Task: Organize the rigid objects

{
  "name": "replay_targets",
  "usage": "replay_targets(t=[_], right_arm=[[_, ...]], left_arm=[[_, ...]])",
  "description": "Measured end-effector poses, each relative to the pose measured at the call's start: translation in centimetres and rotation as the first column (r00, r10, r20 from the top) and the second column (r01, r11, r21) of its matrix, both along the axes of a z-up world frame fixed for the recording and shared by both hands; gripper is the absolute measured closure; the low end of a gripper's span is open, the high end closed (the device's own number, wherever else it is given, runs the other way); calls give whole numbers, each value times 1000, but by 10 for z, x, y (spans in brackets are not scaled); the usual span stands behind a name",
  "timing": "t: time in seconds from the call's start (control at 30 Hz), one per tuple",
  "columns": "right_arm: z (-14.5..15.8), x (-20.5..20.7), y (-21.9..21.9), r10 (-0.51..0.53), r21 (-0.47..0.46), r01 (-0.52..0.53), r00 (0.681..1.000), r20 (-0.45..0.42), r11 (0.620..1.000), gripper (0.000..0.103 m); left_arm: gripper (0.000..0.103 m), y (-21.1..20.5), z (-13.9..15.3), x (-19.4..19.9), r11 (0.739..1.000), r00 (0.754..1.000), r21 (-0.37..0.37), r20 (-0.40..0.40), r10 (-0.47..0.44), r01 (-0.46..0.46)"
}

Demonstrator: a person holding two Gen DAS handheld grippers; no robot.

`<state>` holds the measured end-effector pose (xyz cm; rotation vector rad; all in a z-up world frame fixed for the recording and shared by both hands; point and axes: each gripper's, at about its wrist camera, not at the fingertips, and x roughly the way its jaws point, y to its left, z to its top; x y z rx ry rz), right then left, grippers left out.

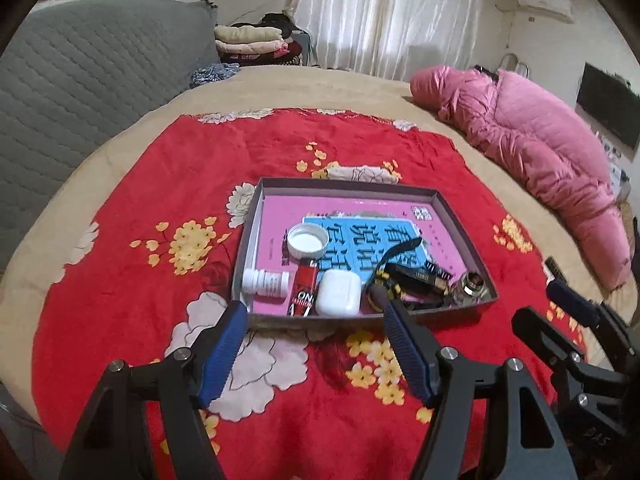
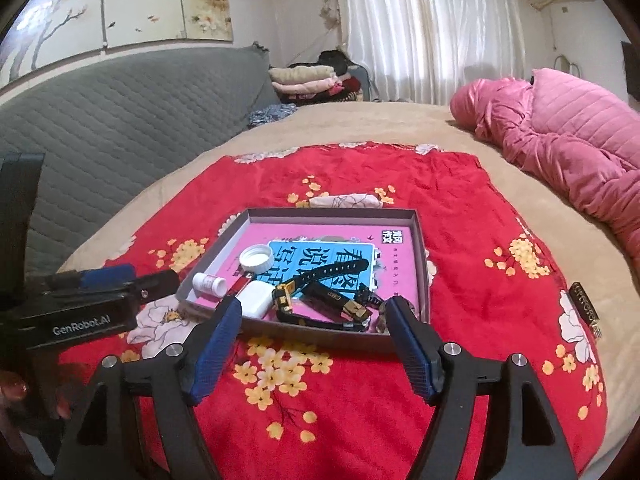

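Both blue-padded tongs, left (image 1: 314,316) and right (image 2: 314,310), hang spread apart (gripping nothing) before the shallow grey cardboard tray (image 1: 460,220) on the red floral blanket (image 1: 160,184)

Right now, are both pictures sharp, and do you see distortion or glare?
Left wrist view: fisheye bends the bed edge, corners black, curtain overexposed, box fairly sharp. Right wrist view: same curving, bright curtain, text on the book slightly soft.

Home bedroom: bed (image 2: 460,168), curtains (image 2: 432,28), folded clothes (image 2: 308,80)
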<state>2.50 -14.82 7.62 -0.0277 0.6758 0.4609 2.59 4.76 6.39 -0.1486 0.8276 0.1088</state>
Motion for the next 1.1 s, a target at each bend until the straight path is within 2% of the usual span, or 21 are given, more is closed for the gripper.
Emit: replay_targets(t=[0.07, 0.23, 0.4, 0.57, 0.77, 0.97, 1.1], right_arm=[[-3, -7, 0, 8, -6, -8, 1000, 4, 1000, 27], [-14, -22, -1, 13, -26, -13, 1000, 12, 1000, 27], [-22, -30, -7, -20, -25, 21, 999, 34, 999, 27], [-29, -31, -12, -44, -4, 44, 999, 18, 999, 27], [-34, -36, -11, -30, 1, 30, 999, 28, 1000, 27], [-43, -36, -5, -5, -13, 6, 1000, 20, 1000, 27], [-53, -32, -4, -6, -17, 6, 1000, -15, 1000, 27]], left_arm=[[33, -3, -1, -6, 1000, 1000, 10, 5, -7, 7], [33, -5, -11, -15, 1000, 1000, -22, -23, -2, 2], [33, -7, -23, -20, 1000, 999, -24, -53, 14, -15], [33, -15, -29, -27, 1000, 998, -18, -64, 6, -7], [33, -17, -33, -32, 998, 998, -68, -68, 7, -12], [33, -20, -41, -32, 997, 998, -71, -57, 5, -9], [33, -22, -46, -32, 998, 999, -61, -41, -2, 0]])
